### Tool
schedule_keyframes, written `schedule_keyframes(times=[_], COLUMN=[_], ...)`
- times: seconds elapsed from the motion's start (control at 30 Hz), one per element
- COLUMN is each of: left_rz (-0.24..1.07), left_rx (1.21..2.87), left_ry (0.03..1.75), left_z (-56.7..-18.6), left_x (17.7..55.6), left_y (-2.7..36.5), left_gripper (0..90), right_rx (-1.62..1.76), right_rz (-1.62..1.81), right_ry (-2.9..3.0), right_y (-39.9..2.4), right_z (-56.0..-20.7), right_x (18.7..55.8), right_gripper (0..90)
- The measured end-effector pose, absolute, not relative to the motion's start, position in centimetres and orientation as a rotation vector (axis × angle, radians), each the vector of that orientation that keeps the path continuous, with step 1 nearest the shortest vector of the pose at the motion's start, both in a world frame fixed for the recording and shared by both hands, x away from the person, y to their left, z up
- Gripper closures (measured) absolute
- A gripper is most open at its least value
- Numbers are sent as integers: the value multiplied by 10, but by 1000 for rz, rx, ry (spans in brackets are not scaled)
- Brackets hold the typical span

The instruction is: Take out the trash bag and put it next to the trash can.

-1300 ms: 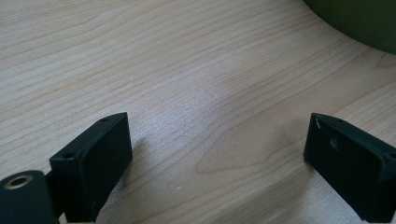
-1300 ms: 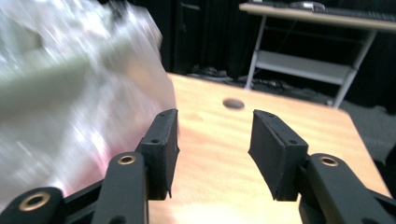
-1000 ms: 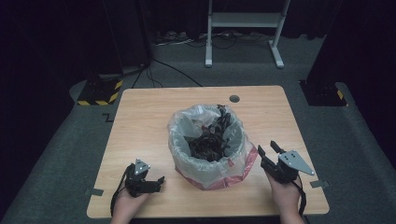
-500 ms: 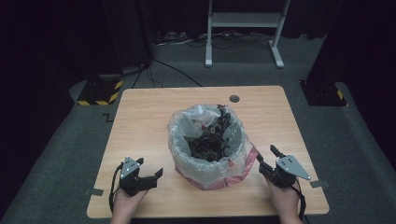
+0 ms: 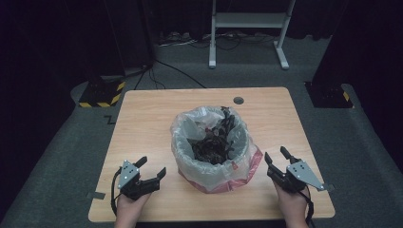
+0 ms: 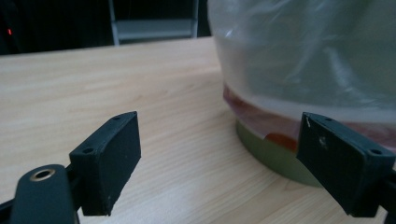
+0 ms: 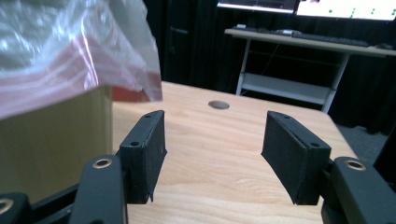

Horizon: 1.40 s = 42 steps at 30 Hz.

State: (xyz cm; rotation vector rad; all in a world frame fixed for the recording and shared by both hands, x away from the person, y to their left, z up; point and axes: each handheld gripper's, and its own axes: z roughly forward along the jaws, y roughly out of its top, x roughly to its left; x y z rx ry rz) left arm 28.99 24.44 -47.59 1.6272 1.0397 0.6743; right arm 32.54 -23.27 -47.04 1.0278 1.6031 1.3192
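Two grippers, one bin, one bag, one desk. Nearest, at the front edge: left gripper (image 5: 151, 168), black plastic with a grey three-cornered plate, fingers (image 6: 109, 158) released with nothing between them, having just closed a little. On the other side, right gripper (image 5: 278, 156), same build, fingers (image 7: 144, 151) also released and empty, having just opened a little more. Flat, matte, rectangular pads on each, with small screw holes.

Between both grippers, near the middle of the desk (image 5: 152, 123): one round bin (image 6: 275, 158), olive-green wall, smooth, standing upright. Lined with one thin plastic bag (image 5: 209, 164), clear and crinkled, glossy, with a red band folded down over the rim. Inside, a heap of dark crumpled pieces (image 5: 214, 142), number not possible to count. Left gripper just beside the bin but apart from it; same for the right one.

Desk of pale wood with fine grain, rectangular, rounded corners, one round cable hole (image 5: 238, 100) near the far edge.

Further back: grey carpet floor, cables (image 5: 176, 71) lying on it, one block with yellow-black stripes (image 5: 102, 92) at the far left, one white metal frame (image 5: 247, 35) on two feet, black curtains behind.
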Motion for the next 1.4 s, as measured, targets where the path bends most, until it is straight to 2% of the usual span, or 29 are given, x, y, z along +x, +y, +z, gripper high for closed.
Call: schedule_keyframes(times=[0.27, 0.33, 0.6, 0.93, 1.1, 1.2, 1.4], left_rz=[791, 853, 839, 848, 817, 795, 777], left_rx=[1519, 1487, 1340, 1385, 1368, 1368, 1391], left_ry=[1000, 997, 983, 966, 983, 1016, 1062], left_z=[-455, -449, -430, -402, -395, -393, -394], left_x=[275, 271, 266, 280, 296, 307, 316], left_y=[237, 235, 231, 200, 184, 177, 176], left_gripper=[120, 79, 66, 65, 147, 154, 343], right_rx=[993, 1003, 945, 867, 818, 820, 856], right_rz=[1370, 1393, 1446, 1510, 1513, 1516, 1509], right_ry=[1538, 1519, 1488, 1482, 1490, 1508, 1554], right_y=[-238, -238, -230, -209, -194, -187, -178], right_z=[-453, -446, -428, -402, -390, -386, -385], right_x=[318, 315, 307, 307, 306, 311, 323], right_gripper=[416, 443, 452, 460, 491, 514, 579])
